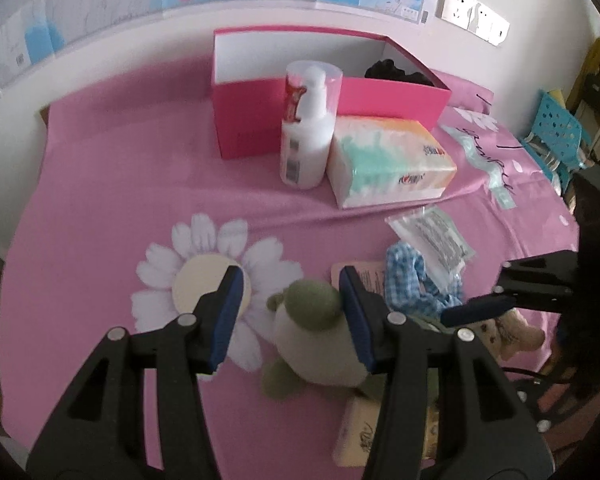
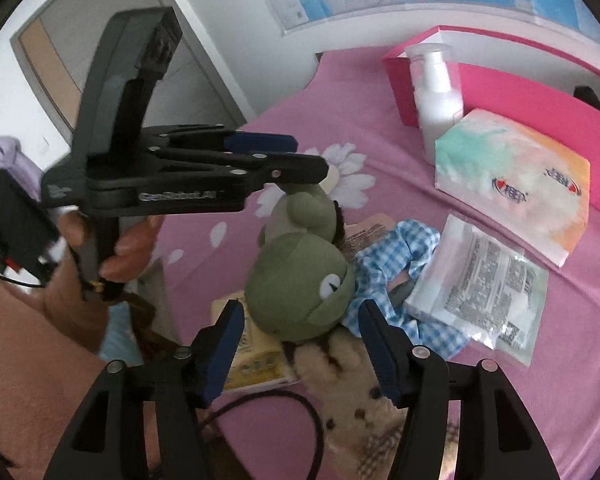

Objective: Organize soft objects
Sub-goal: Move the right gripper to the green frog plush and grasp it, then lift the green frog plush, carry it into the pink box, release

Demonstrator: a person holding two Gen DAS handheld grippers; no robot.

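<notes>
A green plush frog (image 1: 316,344) (image 2: 300,276) lies on the pink bedsheet. My left gripper (image 1: 290,314) is open, its jaws straddling the frog's upper body; it also shows in the right wrist view (image 2: 300,156), above the frog. My right gripper (image 2: 302,340) is open, its jaws around the frog's head and a beige teddy bear (image 2: 352,392) (image 1: 508,332). A blue checked cloth (image 2: 396,264) (image 1: 416,284) lies right of the frog. An open pink box (image 1: 328,92) (image 2: 520,92) stands at the back with something black (image 1: 400,70) inside.
A white pump bottle (image 1: 306,132) (image 2: 436,96) and a tissue pack (image 1: 388,160) (image 2: 512,176) stand before the box. A clear plastic packet (image 1: 432,240) (image 2: 480,284) lies beside the cloth. A yellow booklet (image 2: 252,352) and black cable (image 2: 300,412) lie near the front edge.
</notes>
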